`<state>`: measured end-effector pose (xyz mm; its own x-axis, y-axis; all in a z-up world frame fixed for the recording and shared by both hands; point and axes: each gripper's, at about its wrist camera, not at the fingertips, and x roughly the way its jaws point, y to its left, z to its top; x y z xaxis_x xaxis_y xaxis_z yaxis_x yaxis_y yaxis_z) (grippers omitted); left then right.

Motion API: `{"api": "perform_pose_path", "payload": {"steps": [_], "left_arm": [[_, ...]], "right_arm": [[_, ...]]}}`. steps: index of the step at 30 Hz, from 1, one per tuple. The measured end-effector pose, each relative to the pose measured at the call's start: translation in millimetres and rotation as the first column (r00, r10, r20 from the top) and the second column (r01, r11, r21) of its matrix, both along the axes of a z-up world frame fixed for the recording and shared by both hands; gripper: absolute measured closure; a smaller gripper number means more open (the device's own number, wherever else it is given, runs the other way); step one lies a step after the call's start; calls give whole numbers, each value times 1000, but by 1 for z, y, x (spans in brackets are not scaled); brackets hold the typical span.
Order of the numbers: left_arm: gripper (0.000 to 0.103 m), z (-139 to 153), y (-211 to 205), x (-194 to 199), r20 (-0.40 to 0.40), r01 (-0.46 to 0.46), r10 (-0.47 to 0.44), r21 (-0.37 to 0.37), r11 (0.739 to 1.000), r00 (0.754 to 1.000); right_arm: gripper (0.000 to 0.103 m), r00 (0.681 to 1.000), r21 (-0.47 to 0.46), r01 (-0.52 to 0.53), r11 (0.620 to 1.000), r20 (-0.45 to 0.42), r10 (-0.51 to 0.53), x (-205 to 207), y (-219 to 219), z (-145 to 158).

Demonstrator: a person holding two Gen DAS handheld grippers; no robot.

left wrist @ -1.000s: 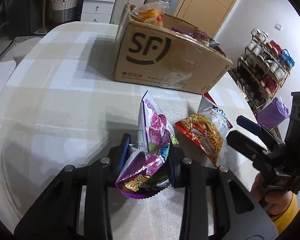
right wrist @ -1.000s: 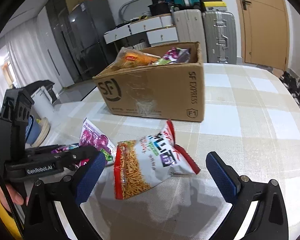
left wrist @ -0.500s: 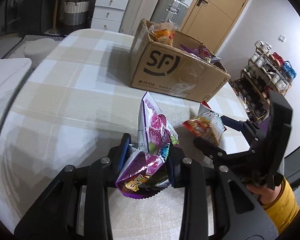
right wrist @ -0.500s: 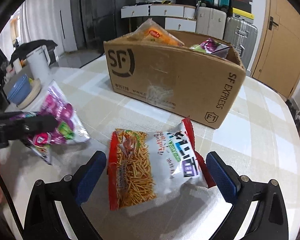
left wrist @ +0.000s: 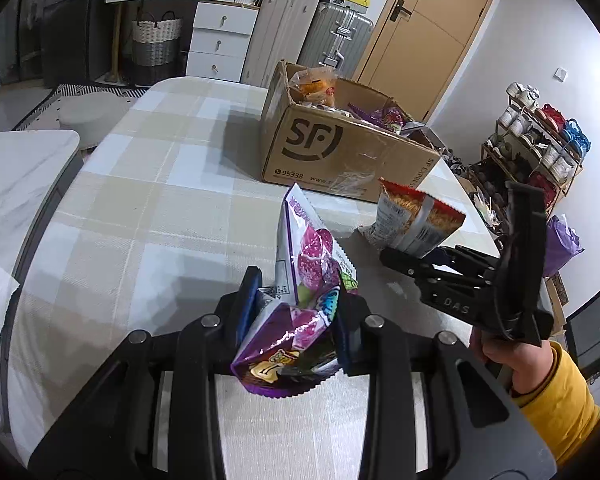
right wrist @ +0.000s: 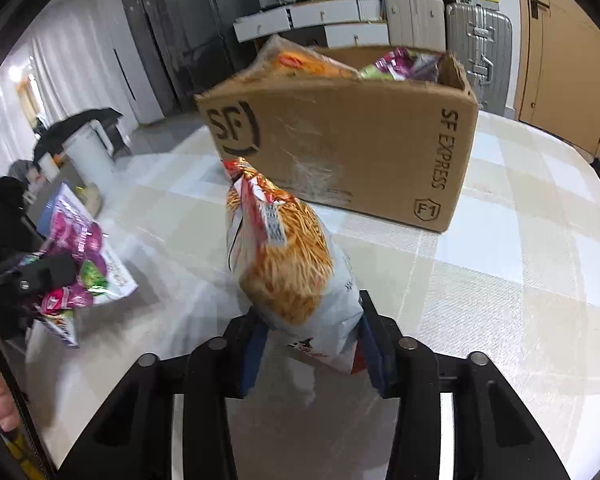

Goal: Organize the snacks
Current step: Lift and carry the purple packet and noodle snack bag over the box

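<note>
- Left gripper (left wrist: 296, 316): fingers clamped on purple snack bag (left wrist: 300, 280), held above bench (left wrist: 148, 216).
- Right gripper (right wrist: 308, 344): clamped on noodle bag (right wrist: 288, 264), long axis pointing at SF box (right wrist: 352, 140) (nearer of the two).

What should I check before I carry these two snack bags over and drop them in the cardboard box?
1. Left gripper shut on the purple snack bag: ok, jaws clamp its crumpled lower part.
2. Right gripper shut on the orange noodle snack bag: ok, held at its bottom end.
3. Noodle bag off the table: ok, as the left wrist view shows.
4. Cardboard box open on top: ok.
5. Free room inside the box: cannot tell; packets already poke above the rim.
6. Path to the box unobstructed: ok, nothing lies between the bags and the box.
</note>
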<state>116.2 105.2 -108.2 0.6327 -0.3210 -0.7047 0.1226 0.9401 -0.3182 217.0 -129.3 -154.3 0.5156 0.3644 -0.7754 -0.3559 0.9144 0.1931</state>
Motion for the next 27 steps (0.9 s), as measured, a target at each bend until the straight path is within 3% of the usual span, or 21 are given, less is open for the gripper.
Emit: {"api": "perform_pose_path", "payload": {"steps": [13,27], "left_arm": [[74,23,0,-35,44,-1,0,8,1000,999],[74,65,-15,-84,126,39,-42,22,999,991]], "right_arm": [[64,997,157,-12,987,78,0,-56,-6,37],[64,978,275,-32,961,205,-26,-149,-21,110]]}}
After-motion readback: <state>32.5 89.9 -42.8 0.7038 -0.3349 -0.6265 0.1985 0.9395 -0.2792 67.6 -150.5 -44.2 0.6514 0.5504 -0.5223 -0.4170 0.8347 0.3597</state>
